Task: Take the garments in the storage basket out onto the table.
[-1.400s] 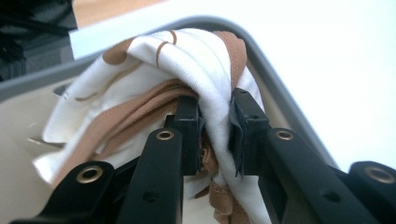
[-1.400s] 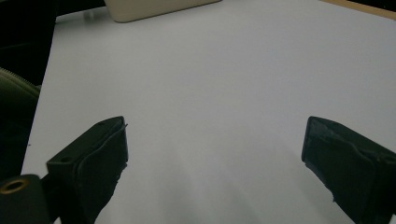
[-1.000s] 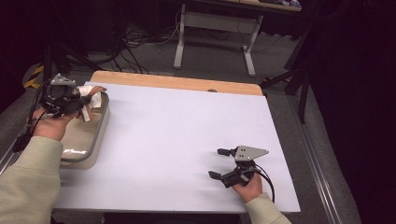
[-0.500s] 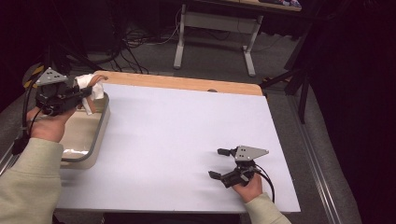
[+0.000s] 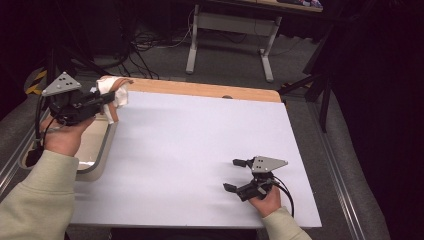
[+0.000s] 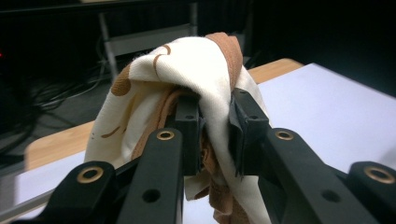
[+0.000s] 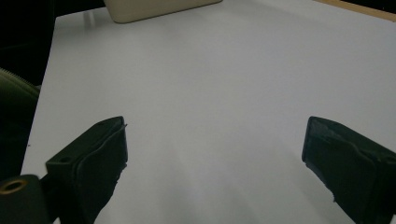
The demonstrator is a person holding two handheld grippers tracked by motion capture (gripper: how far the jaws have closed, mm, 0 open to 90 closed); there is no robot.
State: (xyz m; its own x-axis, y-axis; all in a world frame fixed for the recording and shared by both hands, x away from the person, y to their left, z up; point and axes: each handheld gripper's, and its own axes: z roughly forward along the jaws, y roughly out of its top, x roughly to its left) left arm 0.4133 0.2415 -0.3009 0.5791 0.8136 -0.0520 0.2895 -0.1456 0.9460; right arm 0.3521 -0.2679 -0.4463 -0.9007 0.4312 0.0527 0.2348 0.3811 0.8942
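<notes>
My left gripper (image 5: 102, 98) is up at ten o'clock on the table, lifted clear of the surface, with its jaws pinched onto a crumpled cream cloth with brown patterning (image 5: 113, 93). In the left gripper view that cloth (image 6: 187, 88) bunches over and between the two black jaws and drapes down below them. Beneath my left hand (image 5: 62, 137) sits a shallow beige tray with rounded corners (image 5: 100, 155), lying along the left edge of the white table top (image 5: 200, 145). Over at five o'clock, my right gripper (image 5: 236, 175) rests low on the white surface, jaws spread wide and holding nothing. The right gripper view confirms it: bare white table (image 7: 210, 93) between the jaws, the tray's (image 7: 154, 9) edge beyond.
</notes>
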